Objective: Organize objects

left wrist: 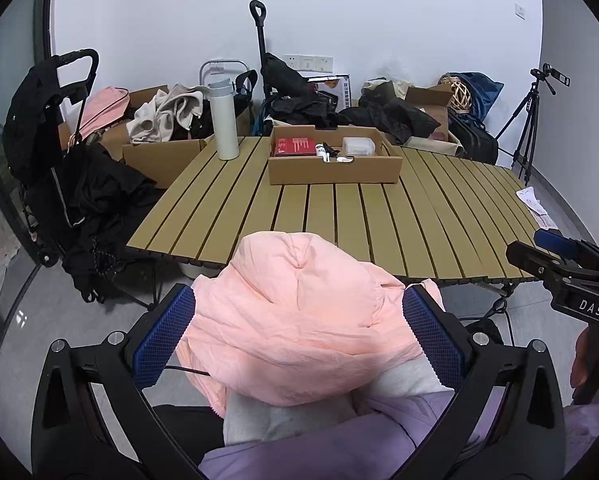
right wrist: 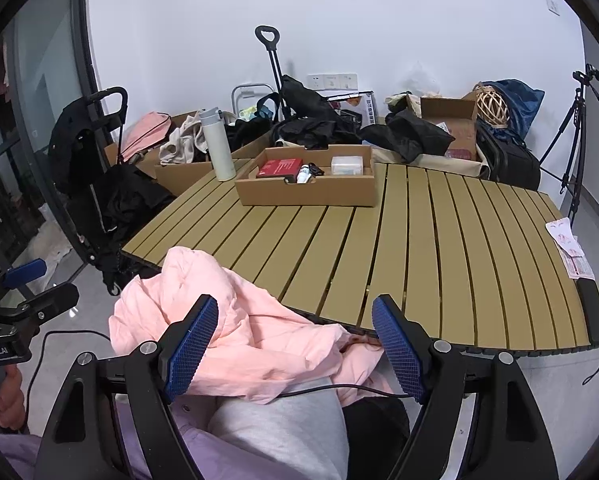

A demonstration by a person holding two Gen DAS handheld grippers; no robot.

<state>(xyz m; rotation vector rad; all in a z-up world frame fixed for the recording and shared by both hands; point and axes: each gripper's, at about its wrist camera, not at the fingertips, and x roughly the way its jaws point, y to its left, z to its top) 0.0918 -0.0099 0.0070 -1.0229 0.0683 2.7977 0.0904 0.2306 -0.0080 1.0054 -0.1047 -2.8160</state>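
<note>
A pink puffy jacket (left wrist: 299, 320) lies bunched at the near edge of the slatted tan table (left wrist: 379, 208), partly on a lap. My left gripper (left wrist: 299, 336) is wide open with its blue pads on either side of the jacket, not squeezing it. My right gripper (right wrist: 295, 352) is also open, above the jacket (right wrist: 239, 332) and the table (right wrist: 419, 240) edge. A shallow cardboard box (left wrist: 335, 170) at the table's far side holds a red box (left wrist: 293, 147), a clear plastic case (left wrist: 358, 146) and small items. A white bottle (left wrist: 224, 120) stands left of it.
Cardboard boxes with clothes (left wrist: 167, 114), a black stroller (left wrist: 55, 152), a trolley handle (left wrist: 259, 32) and bags crowd the wall behind the table. A tripod (left wrist: 531, 120) stands at right. Papers (right wrist: 569, 248) and a black phone (right wrist: 593, 314) lie on the table's right end.
</note>
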